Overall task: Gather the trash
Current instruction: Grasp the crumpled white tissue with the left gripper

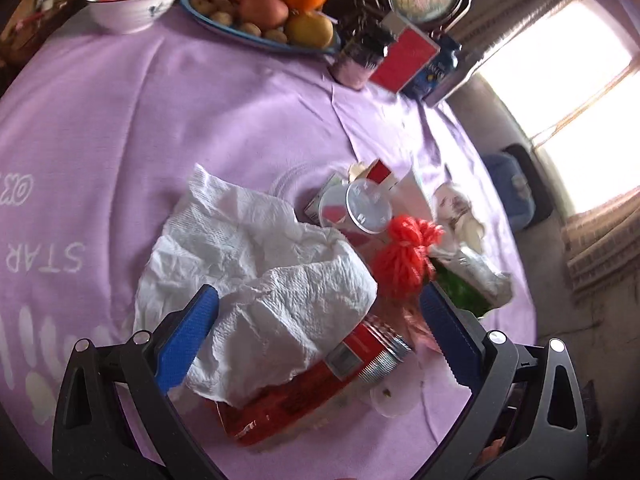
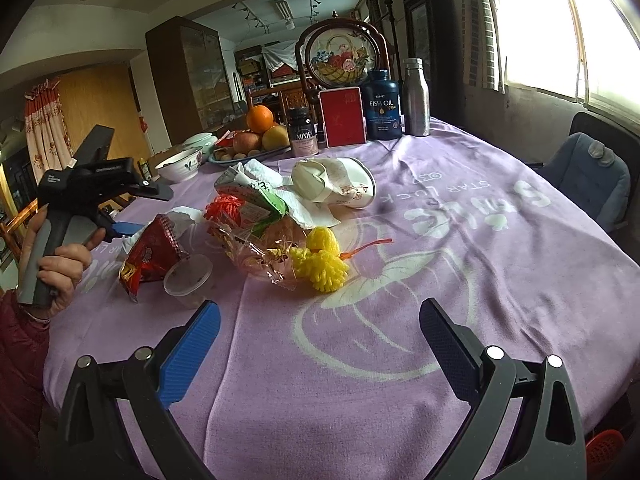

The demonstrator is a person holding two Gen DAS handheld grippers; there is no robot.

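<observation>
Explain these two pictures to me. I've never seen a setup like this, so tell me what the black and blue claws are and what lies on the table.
A person holds a two-fingered gripper in each hand, each with a camera looking along its fingers. One picture comes from the left gripper, open above a crumpled paper towel and red snack wrapper. The other comes from the right gripper, open and empty over the purple tablecloth. Between them lies trash: a yellow pompom, a plastic cup. Nothing is held.

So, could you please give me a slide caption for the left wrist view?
Open left gripper poised over a crumpled paper towel and red snack wrapper on the purple tablecloth.
</observation>
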